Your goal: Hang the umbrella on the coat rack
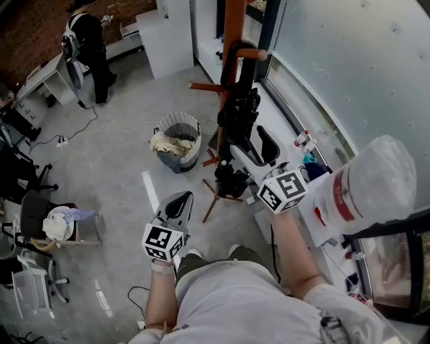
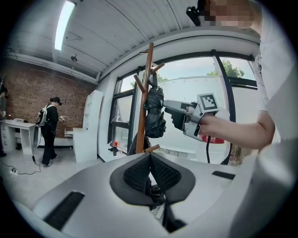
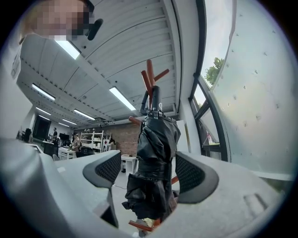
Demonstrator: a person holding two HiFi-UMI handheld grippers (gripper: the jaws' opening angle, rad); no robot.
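The folded black umbrella hangs upright against the orange-brown coat rack, its curved handle hooked over a peg. My right gripper is open at the umbrella's lower part. In the right gripper view the umbrella lies between the wide-spread pads and neither pad presses on it. Lower left, my left gripper is held away from the rack and is shut with nothing in it. In the left gripper view its tips meet, with the rack and umbrella beyond.
A wicker basket with cloth in it stands on the floor left of the rack's feet. A window ledge with small bottles runs along the right. A person stands far left by a desk. A white cabinet is behind.
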